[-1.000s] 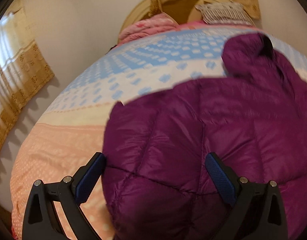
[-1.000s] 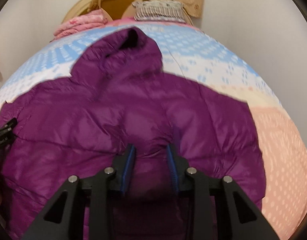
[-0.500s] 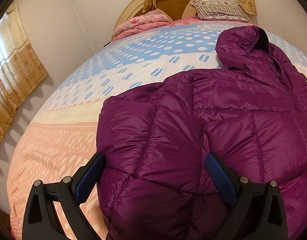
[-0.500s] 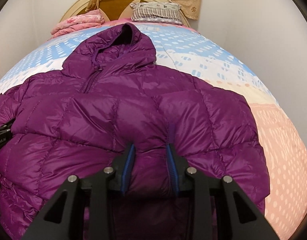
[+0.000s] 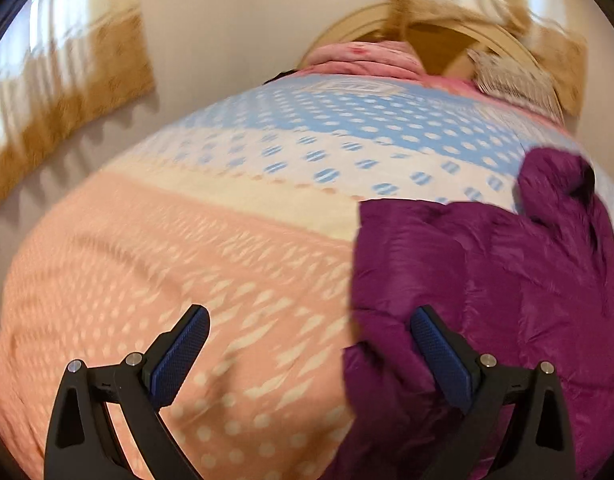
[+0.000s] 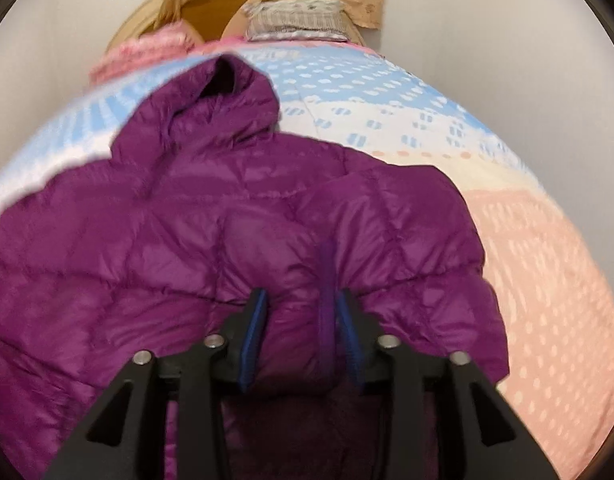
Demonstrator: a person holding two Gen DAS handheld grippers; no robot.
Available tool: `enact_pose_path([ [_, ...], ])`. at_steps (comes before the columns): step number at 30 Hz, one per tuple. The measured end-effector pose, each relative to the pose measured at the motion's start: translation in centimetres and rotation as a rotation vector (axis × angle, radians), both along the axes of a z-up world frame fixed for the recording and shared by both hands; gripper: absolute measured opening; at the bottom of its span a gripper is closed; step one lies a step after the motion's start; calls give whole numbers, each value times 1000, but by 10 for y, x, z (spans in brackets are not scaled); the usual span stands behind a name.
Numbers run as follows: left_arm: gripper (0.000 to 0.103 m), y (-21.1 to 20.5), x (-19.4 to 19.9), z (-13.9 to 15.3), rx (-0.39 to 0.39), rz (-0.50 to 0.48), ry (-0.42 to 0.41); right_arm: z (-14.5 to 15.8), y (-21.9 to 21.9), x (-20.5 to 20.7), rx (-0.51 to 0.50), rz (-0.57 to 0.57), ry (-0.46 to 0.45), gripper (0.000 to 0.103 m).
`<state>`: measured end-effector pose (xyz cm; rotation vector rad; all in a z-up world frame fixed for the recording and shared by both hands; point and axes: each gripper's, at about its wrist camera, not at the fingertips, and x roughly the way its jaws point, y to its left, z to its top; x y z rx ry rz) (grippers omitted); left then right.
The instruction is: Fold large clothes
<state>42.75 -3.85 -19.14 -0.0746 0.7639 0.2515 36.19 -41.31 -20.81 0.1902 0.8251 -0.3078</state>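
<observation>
The purple puffer jacket point(image 6: 243, 248) lies spread on the bed point(image 5: 211, 264), front up, its hood point(image 6: 223, 92) pointing toward the headboard point(image 6: 211, 4) and its quilted body toward the near edge. It appears laid flat this way so that the sides can be brought in over the middle; the sleeves already seem tucked across the chest, though blur keeps the seams from being sure.

The right gripper point(image 6: 301, 320) sits low over the hem end, and a puffed fold of the jacket stands between its fingers point(image 6: 255, 320). Its jaws have just been opening, and the pads look to stand a little off the cloth on either side, so in my judgement the fold is being let go where it was laid rather than carried; the blur makes contact on the right pad hard to rule out.

The left gripper point(image 5: 307, 356) is spread wide and holds nothing. It hangs over the peach part of the bedcover, with only its right finger point(image 5: 439, 360) overlapping the jacket's left edge. That placement suggests it is off the garment and free for a new grasp at that side.

Beyond the jacket, a folded pink blanket point(image 5: 363, 58) and a striped pillow point(image 6: 295, 20) rest against the headboard, and patterned curtains point(image 5: 63, 92) hang by the wall.

A band of lettering shows on the blue part of the bedcover near the blanket, but it is too smeared to read. No brand or label can be made out on the jacket.
</observation>
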Motion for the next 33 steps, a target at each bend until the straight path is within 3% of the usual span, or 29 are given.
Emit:
enact_pose_path([
  [4,101,16,-11,2,-37,35,10,7,-5,-6,84,14,-34,53],
  [7,101,15,-15,7,-19,19,-10,18,-8,-14,118,13,-84,53],
  [12,101,0,-4,-3,59,-15,30,4,-4,2,155,53,-18,53],
  [15,101,-8,-3,-8,127,-26,50,-6,8,4,131,104,28,23],
  [16,101,-8,-4,-6,126,-28,46,-4,10,0,125,110,14,17],
  [22,101,11,-14,8,103,13,4,23,6,-37,79,98,-87,12],
  [26,101,14,-7,-2,106,18,59,13,-4,-49,27,57,-68,12],
  [29,101,8,-5,-6,89,10,97,-2,-9,-44,16,38,-19,19],
  [31,101,1,-10,3,83,-1,65,6,-12,-50,-9,4,-36,52],
  [33,101,-11,-12,17,92,-27,11,28,-15,-61,-29,-61,-108,55],
])
